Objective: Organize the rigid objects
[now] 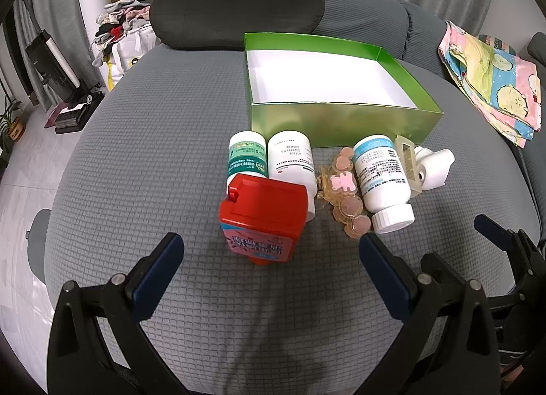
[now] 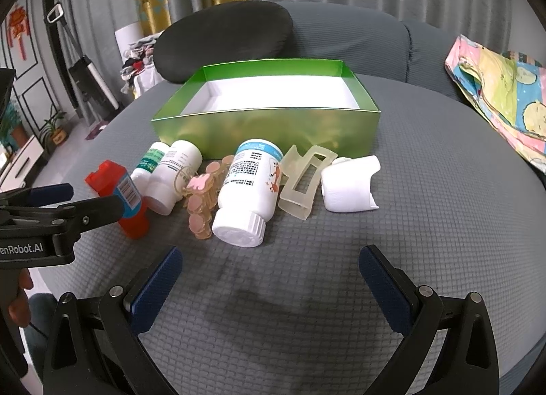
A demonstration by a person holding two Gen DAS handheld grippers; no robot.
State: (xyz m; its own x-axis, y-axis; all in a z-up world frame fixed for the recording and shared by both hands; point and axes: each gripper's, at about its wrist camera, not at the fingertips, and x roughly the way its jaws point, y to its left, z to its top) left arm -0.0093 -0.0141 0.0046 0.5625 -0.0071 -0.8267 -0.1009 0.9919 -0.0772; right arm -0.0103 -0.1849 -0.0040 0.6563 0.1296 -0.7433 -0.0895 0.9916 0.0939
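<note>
An empty green box [image 1: 341,122] [image 2: 266,129] with a white inside sits on a grey cushion. In front of it lie a red container [image 1: 262,221] [image 2: 117,197], a green-label bottle [image 1: 246,156] [image 2: 152,159], a white bottle [image 1: 291,159] [image 2: 177,170], a pink hair clip [image 1: 344,187] [image 2: 201,197], a blue-label bottle [image 1: 380,176] [image 2: 247,187], a clear claw clip [image 1: 407,163] [image 2: 303,180] and a white plastic piece [image 1: 436,166] [image 2: 351,187]. My left gripper [image 1: 271,251] is open just before the red container. My right gripper [image 2: 269,265] is open and empty, short of the blue-label bottle.
A dark pillow [image 1: 235,2] lies behind the box. A patterned cloth [image 1: 491,81] [image 2: 501,94] lies at the right. The cushion's left edge drops to a tiled floor [image 1: 24,170] with a pile of clothes [image 1: 119,30] beyond.
</note>
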